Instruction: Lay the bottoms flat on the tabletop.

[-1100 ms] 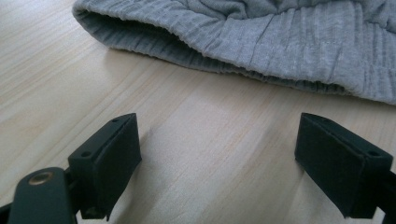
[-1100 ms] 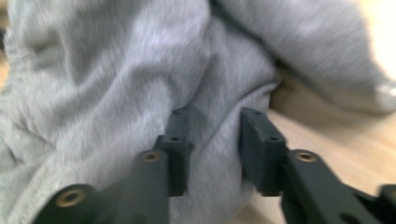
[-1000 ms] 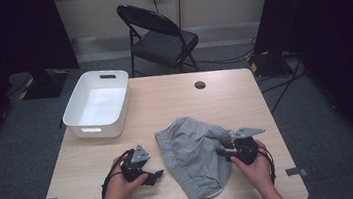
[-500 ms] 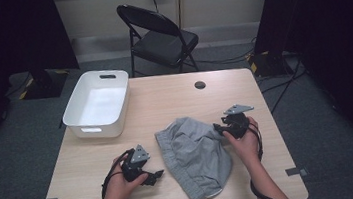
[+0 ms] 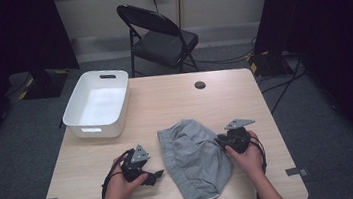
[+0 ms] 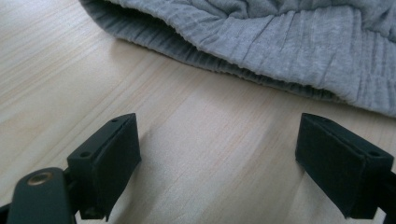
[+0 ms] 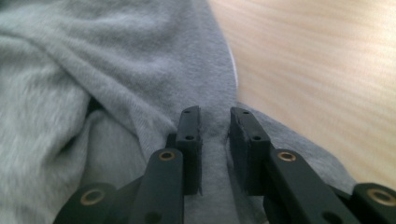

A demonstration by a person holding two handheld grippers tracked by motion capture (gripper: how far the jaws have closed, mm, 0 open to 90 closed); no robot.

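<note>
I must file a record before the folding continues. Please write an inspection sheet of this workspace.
Surface: wooden table, bare apart from the items below.
Job's things: grey shorts, crumpled, near the front edge.
Clutter: white bin, empty; small black disc.
Grippers: left gripper open, just short of the waistband; right gripper, jaws just been closing, pinching a fold of cloth.
Cables: black cable looped at the left hand.
Surroundings: folding chair, floor cables, dark curtains.

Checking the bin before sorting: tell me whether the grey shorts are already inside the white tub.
No, the grey shorts lie flat on the table, while the white tub sits apart near its far left corner.
</note>
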